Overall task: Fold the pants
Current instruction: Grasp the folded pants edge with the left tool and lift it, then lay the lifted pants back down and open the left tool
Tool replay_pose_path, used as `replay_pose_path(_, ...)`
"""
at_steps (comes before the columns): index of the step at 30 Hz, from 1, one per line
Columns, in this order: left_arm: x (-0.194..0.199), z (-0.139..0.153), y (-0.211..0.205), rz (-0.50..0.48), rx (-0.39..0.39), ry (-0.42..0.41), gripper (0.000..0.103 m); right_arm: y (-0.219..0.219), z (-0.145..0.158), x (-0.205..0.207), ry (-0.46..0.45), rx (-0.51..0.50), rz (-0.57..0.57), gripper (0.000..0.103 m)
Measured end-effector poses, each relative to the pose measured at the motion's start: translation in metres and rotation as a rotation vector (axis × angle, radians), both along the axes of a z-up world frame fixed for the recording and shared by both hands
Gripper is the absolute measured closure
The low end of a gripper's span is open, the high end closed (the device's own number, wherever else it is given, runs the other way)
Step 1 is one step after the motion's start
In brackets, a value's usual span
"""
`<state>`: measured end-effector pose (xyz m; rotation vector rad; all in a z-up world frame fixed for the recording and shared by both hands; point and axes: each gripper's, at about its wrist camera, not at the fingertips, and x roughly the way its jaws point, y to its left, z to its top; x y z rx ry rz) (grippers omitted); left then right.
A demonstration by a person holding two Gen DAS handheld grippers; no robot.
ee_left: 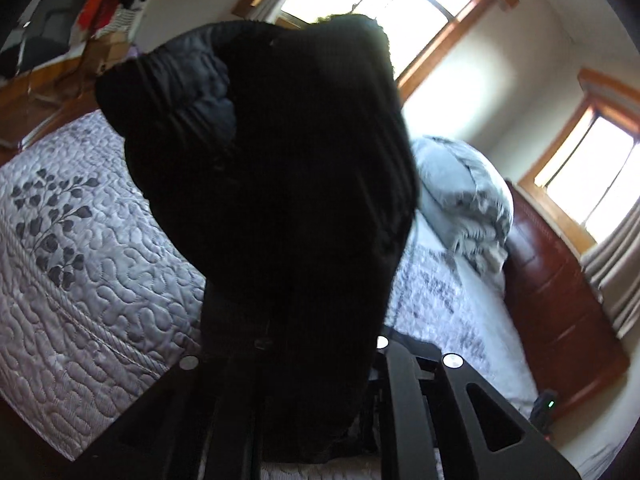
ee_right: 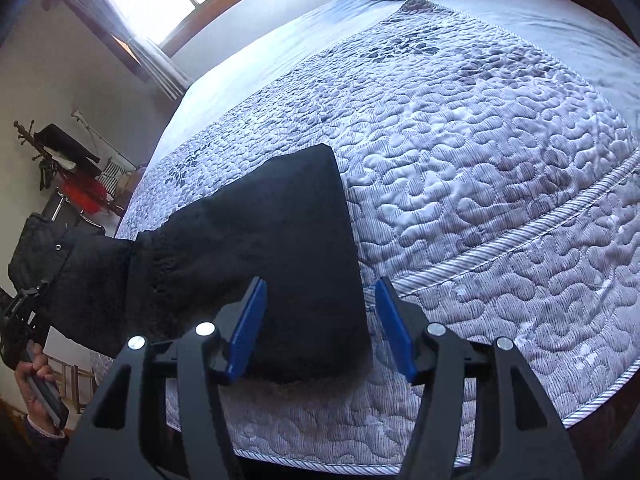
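Black pants (ee_right: 304, 240) lie with one folded end flat on the quilted bed (ee_right: 480, 160). My right gripper (ee_right: 320, 312) is open, and that end lies between its blue pads (ee_right: 394, 328); the right pad stands clear of the cloth. The other end stretches off to the left and rises off the bed to my left gripper (ee_right: 24, 312), held in a hand (ee_right: 36, 376). In the left wrist view the pants (ee_left: 272, 160) drape over my left gripper (ee_left: 304, 344), which is shut on them; the cloth hides its fingertips.
A rumpled grey comforter (ee_left: 460, 200) is piled at the head of the bed by a wooden headboard (ee_left: 560, 300). A coat rack with clothes (ee_right: 80, 168) stands beyond the bed's left side. Windows (ee_left: 380, 0) light the room.
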<state>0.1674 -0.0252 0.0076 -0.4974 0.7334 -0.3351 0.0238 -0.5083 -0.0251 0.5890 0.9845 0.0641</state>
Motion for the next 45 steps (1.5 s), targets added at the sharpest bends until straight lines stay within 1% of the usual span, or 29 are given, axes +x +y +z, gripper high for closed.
replay_pose_path(1, 0.001, 0.000, -0.009, -0.017, 0.030, 0.001, 0.089, -0.001, 0.000, 0.000, -0.001, 0.002, -0.003, 0.046)
replay_pose_path(5, 0.002, -0.003, -0.054, -0.094, 0.216, -0.021, 0.088, -0.007, -0.001, -0.002, -0.002, 0.009, -0.017, 0.046)
replay_pose_path(11, 0.007, -0.021, -0.110, -0.199, 0.405, -0.019, 0.085, -0.009, -0.002, -0.003, -0.002, 0.017, -0.021, 0.045)
replay_pose_path(14, 0.000, -0.031, -0.128, -0.238, 0.472, -0.014, 0.083, -0.009, -0.002, -0.004, -0.002, 0.015, -0.020, 0.045)
replay_pose_path(17, 0.007, -0.043, -0.153, -0.278, 0.544, -0.004, 0.081, -0.010, -0.002, -0.006, -0.003, 0.021, -0.024, 0.045)
replay_pose_path(23, -0.007, -0.055, -0.173, -0.333, 0.627, 0.021, 0.074, -0.015, -0.002, -0.010, -0.006, 0.023, -0.039, 0.045)
replay_pose_path(25, -0.006, -0.065, -0.181, -0.353, 0.635, 0.037, 0.069, -0.016, -0.003, -0.010, -0.006, 0.028, -0.043, 0.045)
replay_pose_path(27, -0.008, -0.071, -0.187, -0.374, 0.640, 0.053, 0.059, -0.015, -0.003, -0.010, -0.005, 0.035, -0.044, 0.044)
replay_pose_path(28, -0.027, -0.077, -0.190, -0.386, 0.644, 0.061, 0.055, -0.015, -0.003, -0.010, -0.006, 0.036, -0.042, 0.043)
replay_pose_path(30, -0.034, -0.081, -0.193, -0.414, 0.655, 0.063, 0.045, -0.012, -0.002, -0.009, -0.007, 0.037, -0.037, 0.043)
replay_pose_path(32, -0.036, -0.083, -0.198, -0.444, 0.671, 0.062, 0.040, -0.010, -0.002, -0.008, -0.008, 0.040, -0.031, 0.041)
replay_pose_path(34, -0.043, -0.083, -0.198, -0.467, 0.684, 0.047, 0.040, -0.006, 0.000, -0.007, -0.009, 0.040, -0.020, 0.037)
replay_pose_path(36, -0.048, -0.082, -0.191, -0.463, 0.676, 0.036, 0.035, -0.002, 0.002, -0.005, -0.012, 0.040, -0.010, 0.034)
replay_pose_path(37, -0.050, -0.080, -0.185, -0.453, 0.657, 0.036, 0.034, 0.000, 0.003, -0.005, -0.013, 0.041, -0.003, 0.033)
replay_pose_path(38, -0.050, -0.076, -0.178, -0.439, 0.628, 0.043, 0.030, 0.002, 0.004, -0.004, -0.014, 0.046, 0.004, 0.031)
replay_pose_path(39, -0.047, -0.072, -0.170, -0.420, 0.597, 0.053, 0.025, 0.004, 0.005, -0.002, -0.015, 0.061, 0.013, 0.029)
replay_pose_path(40, -0.044, -0.070, -0.157, -0.382, 0.563, 0.053, 0.024, 0.007, 0.006, 0.000, -0.016, 0.085, 0.022, 0.027)
replay_pose_path(41, -0.043, -0.065, -0.141, -0.323, 0.521, 0.054, 0.023, 0.009, 0.006, 0.002, -0.017, 0.104, 0.029, 0.027)
replay_pose_path(43, -0.041, -0.063, -0.115, -0.252, 0.447, 0.079, 0.023, 0.016, 0.008, 0.008, -0.017, 0.161, 0.053, 0.025)
replay_pose_path(45, -0.038, -0.065, -0.091, -0.175, 0.392, 0.112, 0.021, 0.026, 0.009, 0.016, -0.019, 0.224, 0.083, 0.023)
